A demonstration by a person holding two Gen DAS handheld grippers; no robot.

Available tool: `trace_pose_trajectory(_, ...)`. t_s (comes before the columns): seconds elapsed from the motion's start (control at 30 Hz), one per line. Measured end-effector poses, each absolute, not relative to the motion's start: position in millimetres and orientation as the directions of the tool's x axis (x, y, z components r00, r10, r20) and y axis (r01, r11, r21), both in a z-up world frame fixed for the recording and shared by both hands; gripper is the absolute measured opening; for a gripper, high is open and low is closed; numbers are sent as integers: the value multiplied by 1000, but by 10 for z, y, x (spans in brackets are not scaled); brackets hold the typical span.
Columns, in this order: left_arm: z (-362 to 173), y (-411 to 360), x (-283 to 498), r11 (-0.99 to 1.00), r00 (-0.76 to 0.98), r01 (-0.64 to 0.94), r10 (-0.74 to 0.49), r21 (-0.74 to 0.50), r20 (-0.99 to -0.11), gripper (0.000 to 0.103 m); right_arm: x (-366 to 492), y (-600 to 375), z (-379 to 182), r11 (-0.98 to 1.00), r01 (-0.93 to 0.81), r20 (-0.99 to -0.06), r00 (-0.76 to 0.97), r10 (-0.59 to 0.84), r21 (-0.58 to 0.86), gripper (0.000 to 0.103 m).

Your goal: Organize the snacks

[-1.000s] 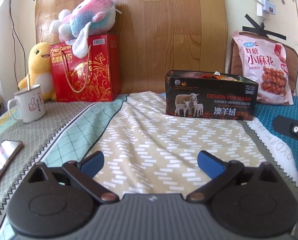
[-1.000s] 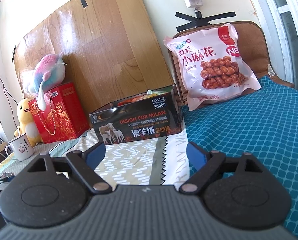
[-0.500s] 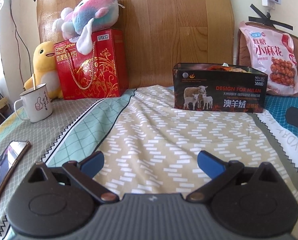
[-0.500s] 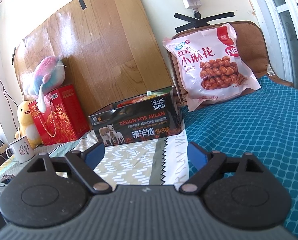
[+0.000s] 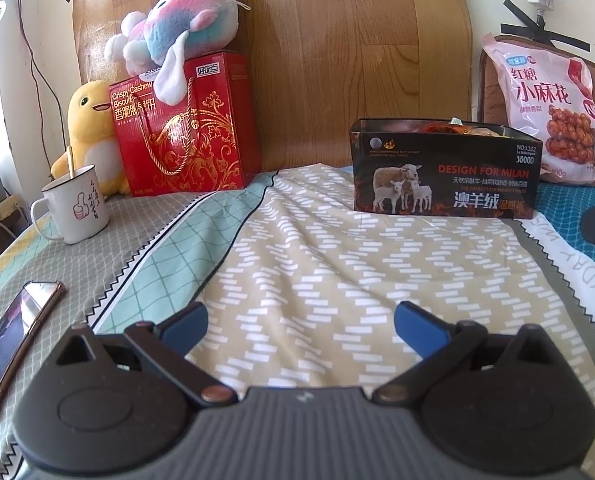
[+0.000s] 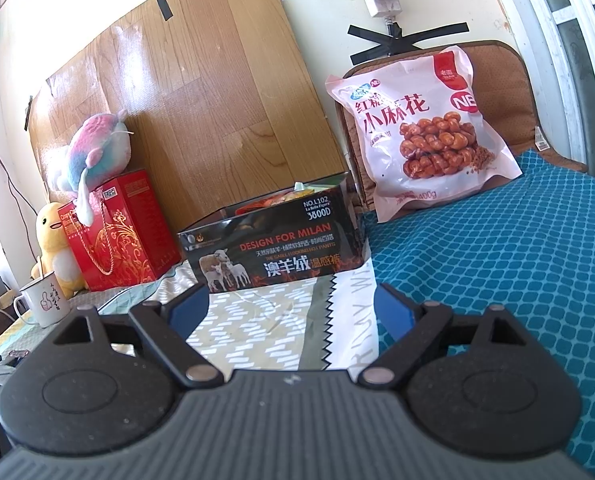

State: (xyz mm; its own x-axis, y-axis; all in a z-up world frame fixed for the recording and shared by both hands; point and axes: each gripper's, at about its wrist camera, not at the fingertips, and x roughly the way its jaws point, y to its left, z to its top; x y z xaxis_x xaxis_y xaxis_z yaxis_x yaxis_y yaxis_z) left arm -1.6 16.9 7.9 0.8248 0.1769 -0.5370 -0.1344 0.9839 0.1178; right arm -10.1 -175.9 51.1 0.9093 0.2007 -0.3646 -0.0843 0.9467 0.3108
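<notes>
A black box (image 5: 443, 172) printed with sheep stands on the patterned cloth, with snack packets showing over its rim; it also shows in the right wrist view (image 6: 273, 246). A pink bag of fried twists (image 5: 549, 112) leans on a brown cushion behind it, and it shows in the right wrist view (image 6: 421, 132) too. My left gripper (image 5: 299, 320) is open and empty, low over the cloth, well short of the box. My right gripper (image 6: 291, 304) is open and empty, just short of the box front.
A red biscuit gift box (image 5: 185, 128) with a plush toy (image 5: 177, 36) on top stands at the back left beside a yellow duck toy (image 5: 87, 136). A white mug (image 5: 75, 208) and a phone (image 5: 15, 332) lie at the left. A wooden board (image 5: 357, 40) backs the scene.
The left gripper has drawn back and turned a little left, so the box and bag sit further right in its view. The right gripper has edged slightly closer to the box. Both stay open.
</notes>
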Motion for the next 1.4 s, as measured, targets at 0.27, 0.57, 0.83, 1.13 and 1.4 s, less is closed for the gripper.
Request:
trace_pose_trajectory(0.27, 82, 133, -31, 980, 830, -142, 194, 137, -523, 103, -95, -1745, 513, 944, -88, -367, 907, 208, 317, 92)
trace_pose_trajectory(0.57, 92, 154, -35, 978, 832, -157, 207, 139, -514, 103, -93, -1758, 511, 941, -88, -366, 906, 211, 326, 94)
trace_pose_trajectory(0.83, 102, 179, -59, 973, 838, -187, 231, 137, -495, 103, -95, -1757, 515, 940, -85, -363, 908, 210, 331, 95)
trace_pose_trajectory(1.13, 120, 172, -102, 969, 855, -204, 244, 137, -458, 103, -98, -1771, 521, 938, -82, -360, 909, 208, 336, 95)
trace_pose_trajectory(1.4, 99, 200, -70, 973, 843, -198, 233, 123, -485, 103, -95, -1770, 521, 938, -82, -361, 909, 208, 336, 95)
